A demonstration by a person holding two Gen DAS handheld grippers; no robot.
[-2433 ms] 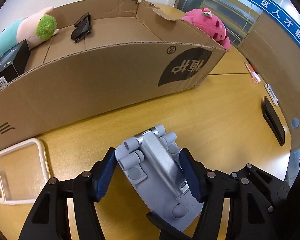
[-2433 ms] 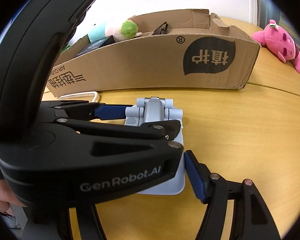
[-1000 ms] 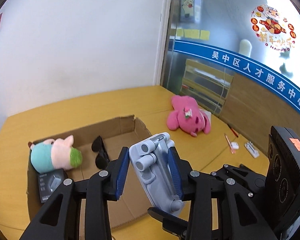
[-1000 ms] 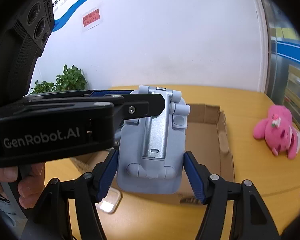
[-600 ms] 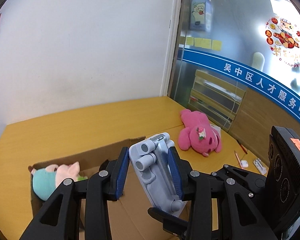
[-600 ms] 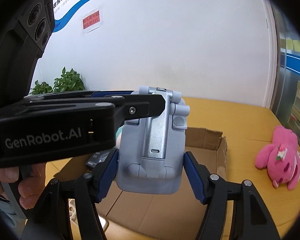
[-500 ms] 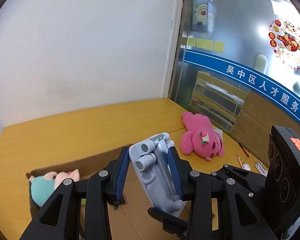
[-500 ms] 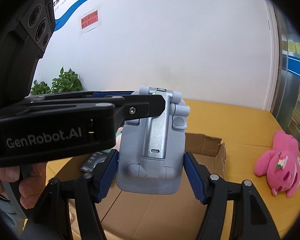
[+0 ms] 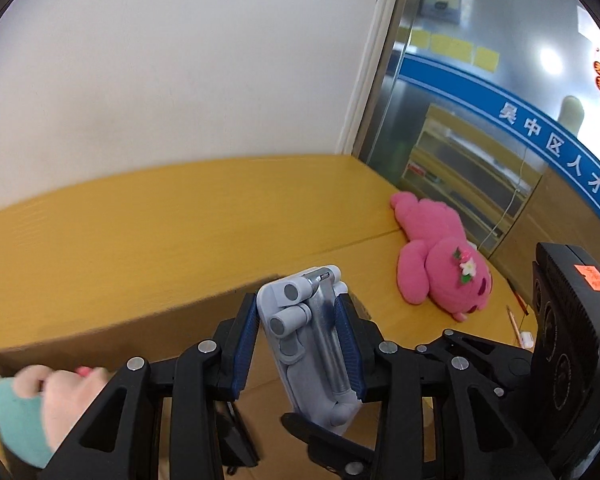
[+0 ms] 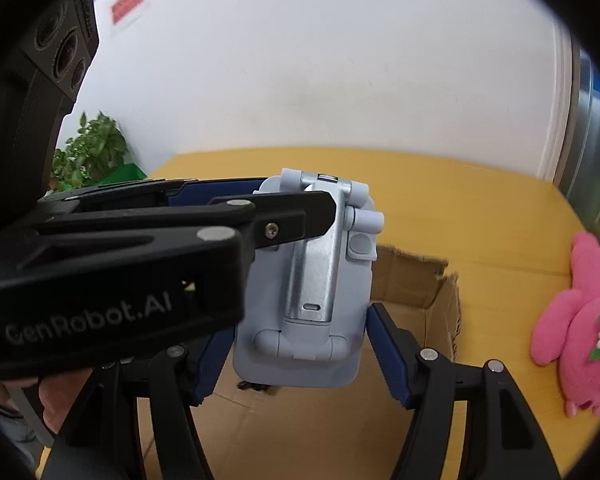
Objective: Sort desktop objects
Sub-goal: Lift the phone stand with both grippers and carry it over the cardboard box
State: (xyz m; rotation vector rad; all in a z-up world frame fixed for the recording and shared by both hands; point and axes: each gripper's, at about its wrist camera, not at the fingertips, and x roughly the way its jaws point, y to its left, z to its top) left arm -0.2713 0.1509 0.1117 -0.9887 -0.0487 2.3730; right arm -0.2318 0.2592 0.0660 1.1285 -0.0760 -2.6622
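Just over the cardboard box (image 10: pixel 416 276) rim, phone stand (image 9: pixel 312 336) in both grippers

The open brown cardboard box (image 10: pixel 416 412) floor is mostly hidden; a teal-and-pink plush toy (image 9: pixel 32 408) sits half cut off, blurred.

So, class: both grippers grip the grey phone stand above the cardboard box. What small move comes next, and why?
Probably lower the phone stand into the cardboard box before releasing: the left gripper and right gripper both clamp it above the box floor.
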